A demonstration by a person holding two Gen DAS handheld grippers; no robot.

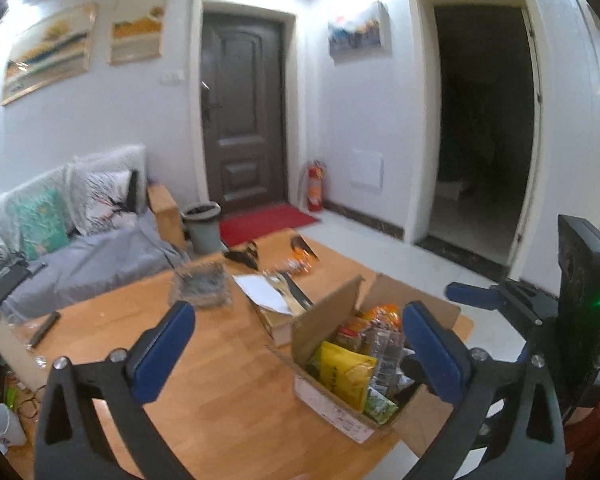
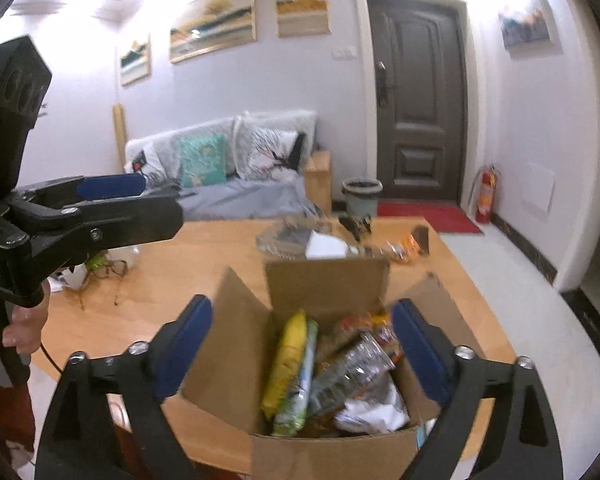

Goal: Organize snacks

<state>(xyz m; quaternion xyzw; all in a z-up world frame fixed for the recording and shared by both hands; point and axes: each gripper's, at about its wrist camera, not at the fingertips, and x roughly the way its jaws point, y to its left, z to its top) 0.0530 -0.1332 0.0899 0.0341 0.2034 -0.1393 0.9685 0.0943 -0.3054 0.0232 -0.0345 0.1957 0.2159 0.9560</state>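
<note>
Both tools, left tool (image 1: 296, 344) and right tool (image 2: 302, 350), hang wide open and empty over the box (image 2: 332, 450) of snacks (image 2: 288, 364) on the desk (image 1: 220, 384); looks like loose snacks (image 1: 300, 258) at the far edge come next

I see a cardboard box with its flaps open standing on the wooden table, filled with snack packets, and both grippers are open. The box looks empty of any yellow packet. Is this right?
Not quite. The cardboard box on the wooden table does hold a yellow packet, standing among the other snacks; the right wrist view shows it. The left gripper and right gripper are open, as you say.
</note>
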